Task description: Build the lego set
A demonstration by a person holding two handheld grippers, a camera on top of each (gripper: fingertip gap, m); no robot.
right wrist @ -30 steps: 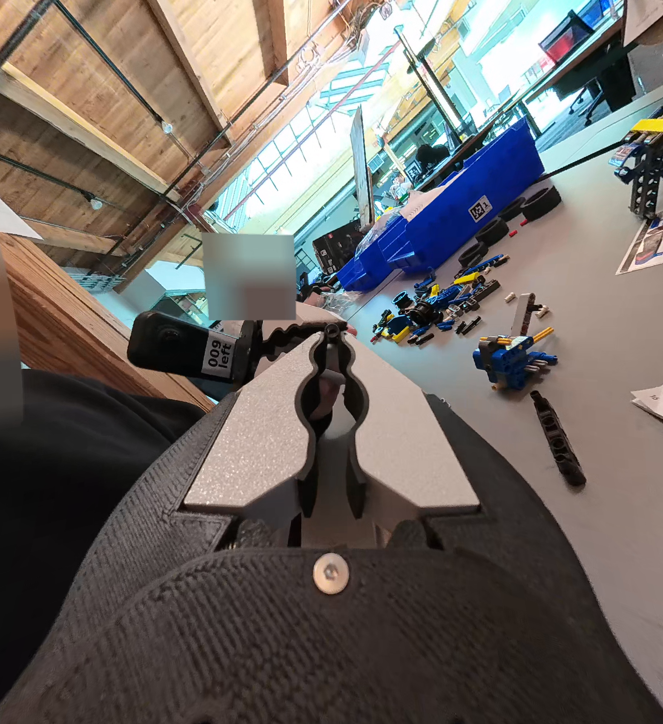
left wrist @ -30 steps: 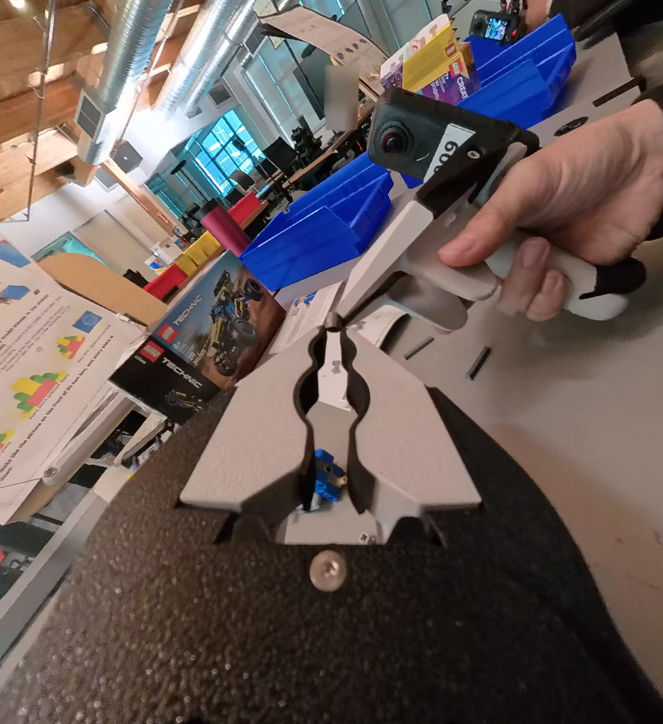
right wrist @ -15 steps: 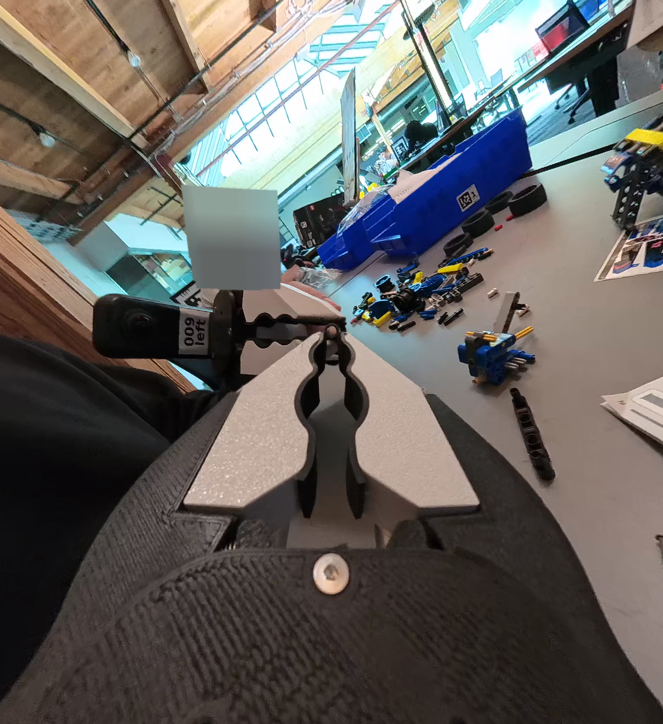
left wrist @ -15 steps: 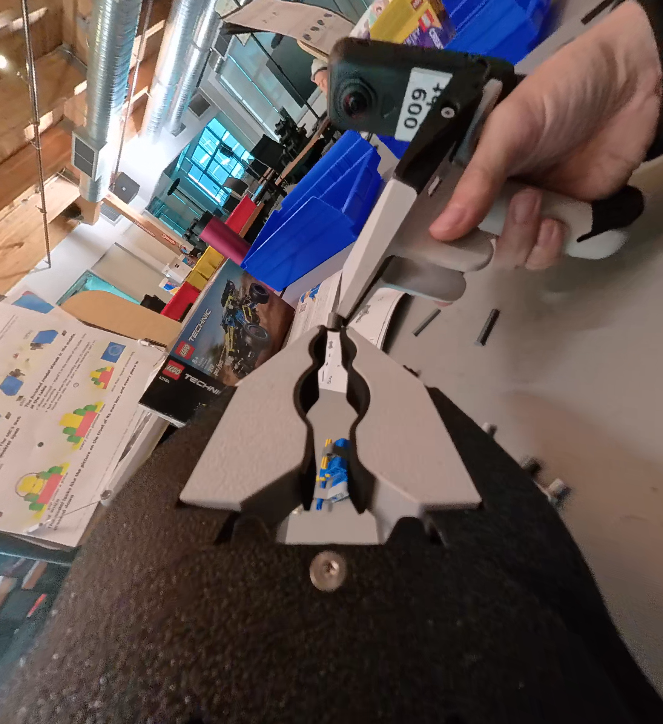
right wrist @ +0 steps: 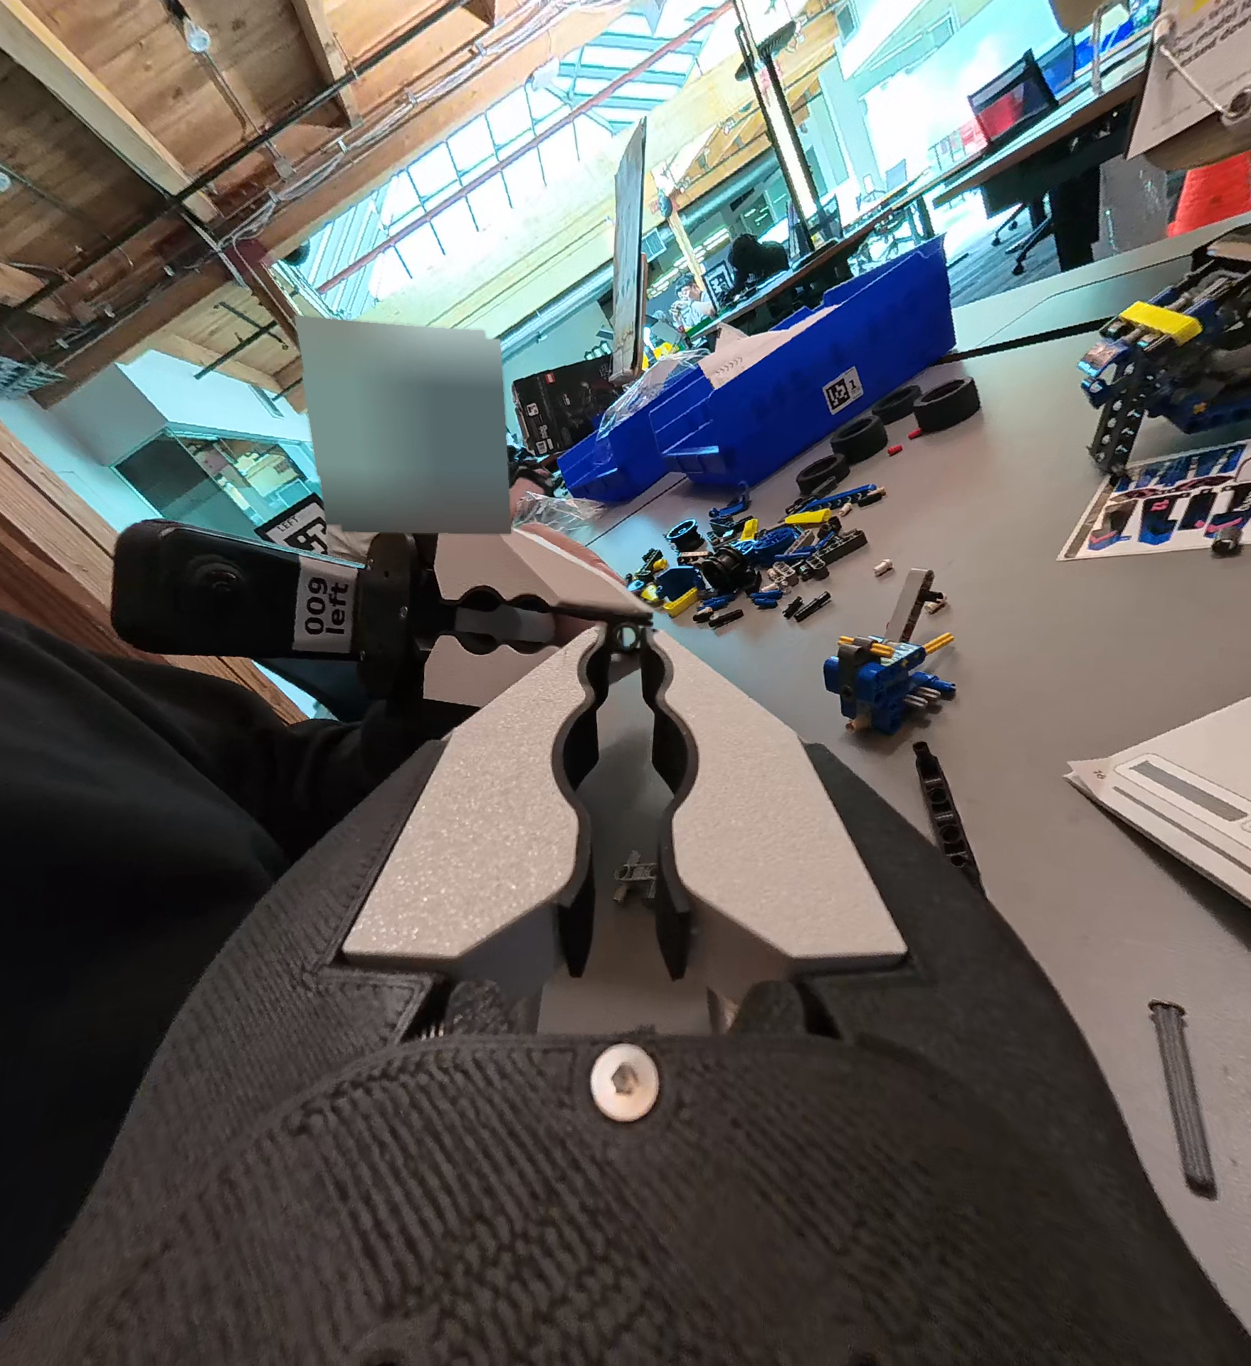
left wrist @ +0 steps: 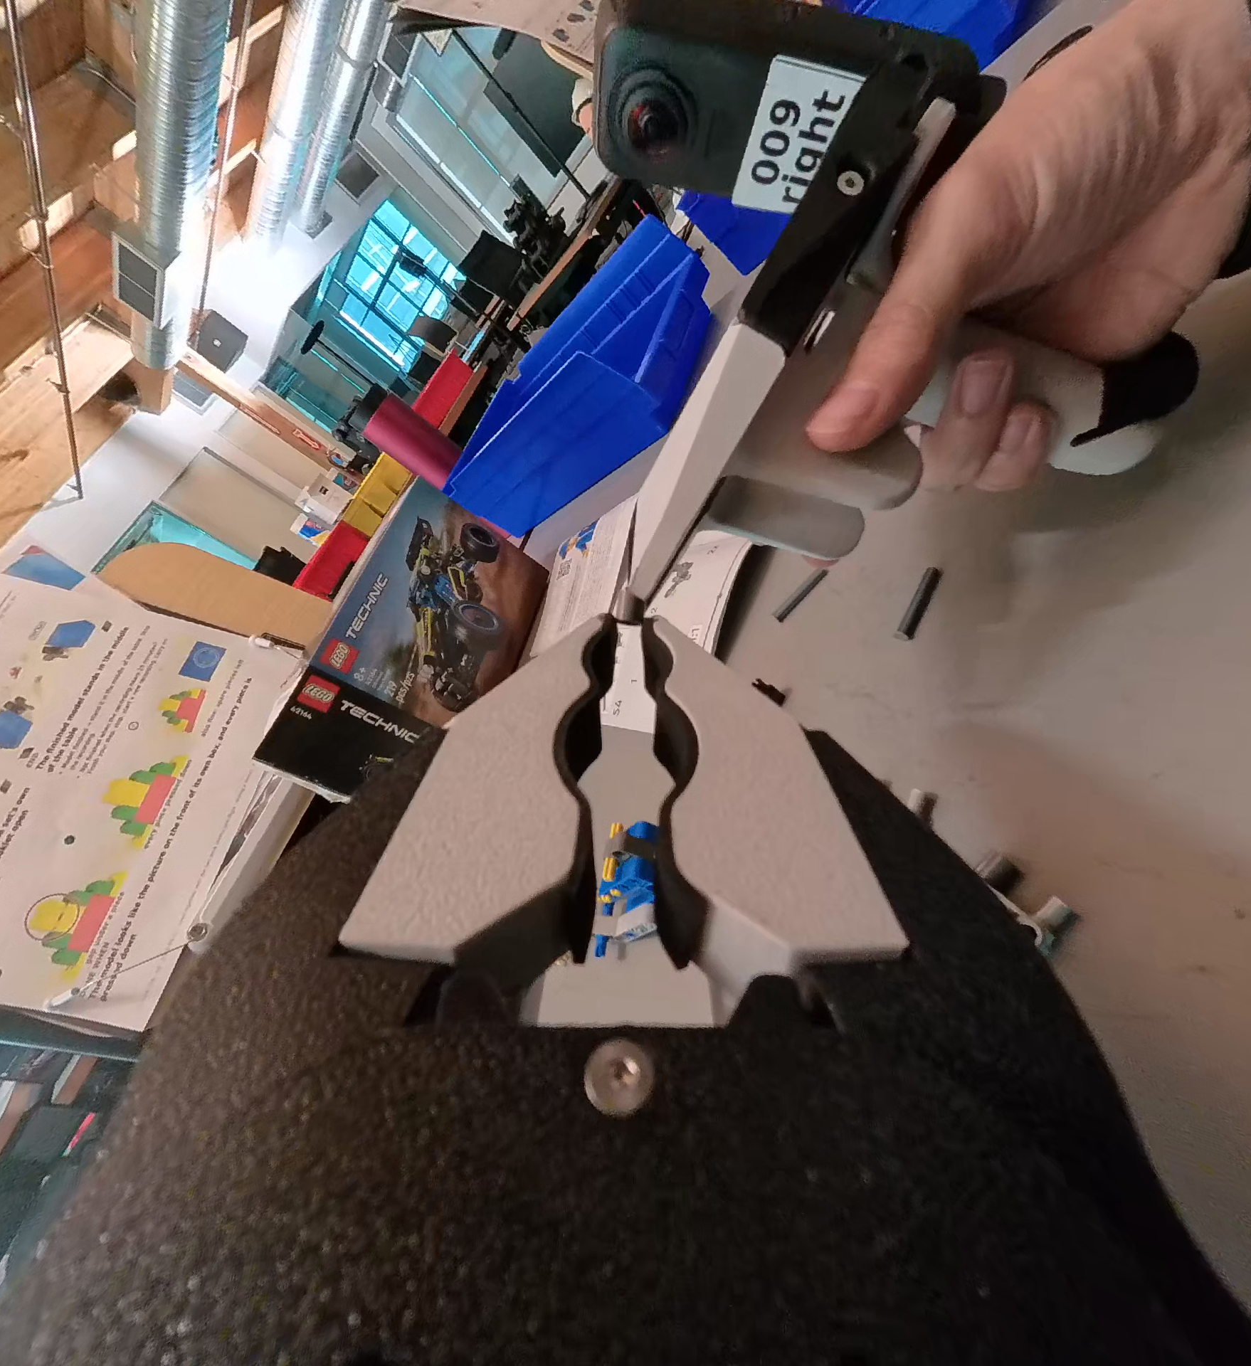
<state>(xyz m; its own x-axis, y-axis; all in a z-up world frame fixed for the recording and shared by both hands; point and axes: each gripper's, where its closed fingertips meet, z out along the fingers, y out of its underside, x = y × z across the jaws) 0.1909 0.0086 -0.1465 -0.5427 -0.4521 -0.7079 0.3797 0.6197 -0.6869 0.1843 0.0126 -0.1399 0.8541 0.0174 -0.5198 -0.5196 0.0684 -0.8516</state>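
R gripper [right wrist: 628, 637] was pinched on a small grey piece [right wrist: 629, 634], ring-shaped end facing my cam, jaws only a sliver apart around it. L gripper [left wrist: 626, 624] had its tips pressed together, nose to nose with the R one; couldn't tell if it gripped anything of its own. A hand [left wrist: 1066, 244] was wrapped round the R handle.

Both tips sat up off the grey table [right wrist: 1051, 628], near the blue-yellow sub-assembly [right wrist: 885, 684], which stood on the table off to the side. A black beam [right wrist: 944, 813] lay just beside that sub-assembly, on the near side. Beyond it was the loose parts pile [right wrist: 748, 554], then black tyres [right wrist: 903, 414] and blue bins [right wrist: 792, 399] farther back. A sticker sheet [right wrist: 1199, 495] lay well apart from it, w/ a part-built car [right wrist: 1199, 347] behind the sheet. An open booklet [right wrist: 1199, 813] was near it on the cam side. The set's box [left wrist: 423, 650] showed only in the L view, at the table edge.
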